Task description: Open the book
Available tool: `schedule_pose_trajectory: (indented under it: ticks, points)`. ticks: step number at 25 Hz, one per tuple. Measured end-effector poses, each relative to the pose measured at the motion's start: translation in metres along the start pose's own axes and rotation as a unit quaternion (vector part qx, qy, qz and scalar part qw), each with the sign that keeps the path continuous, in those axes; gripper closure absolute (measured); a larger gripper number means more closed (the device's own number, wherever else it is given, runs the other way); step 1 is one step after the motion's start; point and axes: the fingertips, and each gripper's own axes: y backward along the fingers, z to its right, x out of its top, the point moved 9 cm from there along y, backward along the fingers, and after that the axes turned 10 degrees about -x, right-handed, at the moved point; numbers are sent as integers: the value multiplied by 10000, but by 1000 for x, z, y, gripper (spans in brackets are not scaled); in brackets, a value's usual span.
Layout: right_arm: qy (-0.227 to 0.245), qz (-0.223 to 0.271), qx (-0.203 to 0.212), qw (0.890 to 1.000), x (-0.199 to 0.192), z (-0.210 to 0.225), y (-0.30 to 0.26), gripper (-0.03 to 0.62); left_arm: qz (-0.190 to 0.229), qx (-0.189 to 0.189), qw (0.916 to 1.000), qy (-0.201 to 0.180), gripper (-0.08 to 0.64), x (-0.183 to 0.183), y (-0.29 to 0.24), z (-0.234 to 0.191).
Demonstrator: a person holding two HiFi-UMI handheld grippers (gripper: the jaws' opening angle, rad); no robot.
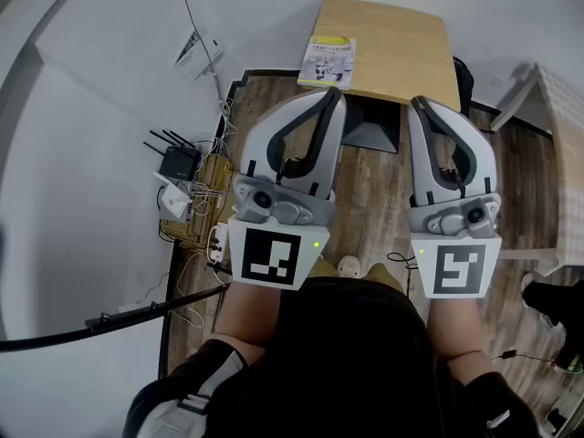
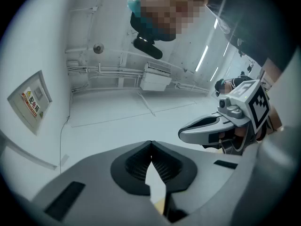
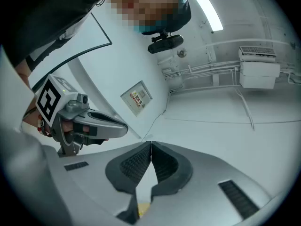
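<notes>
Wooden table (image 1: 401, 48) holds the book (image 1: 328, 60); router (image 1: 179, 162), cables (image 1: 199, 199) litter floor (image 1: 374, 190).

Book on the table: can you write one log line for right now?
book: closed, on table, untouched | left claw: shut, empty | right claw: shut, empty | opening: not started

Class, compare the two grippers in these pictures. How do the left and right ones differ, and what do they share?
In the head view, the left gripper ends just under the book, while the right gripper ends at the front edge of the table, away from the book. The left gripper leans towards the right gripper, which stands straighter. Both are shut with nothing between their jaws.
</notes>
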Motion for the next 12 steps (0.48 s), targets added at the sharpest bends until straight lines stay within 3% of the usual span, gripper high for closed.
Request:
schedule_pose_trajectory:
  ticks: [12]
  points:
    - [-4,-13,9,10000,-1,1,0,563,-79,-5,9999,68,549,-3,-1,0]
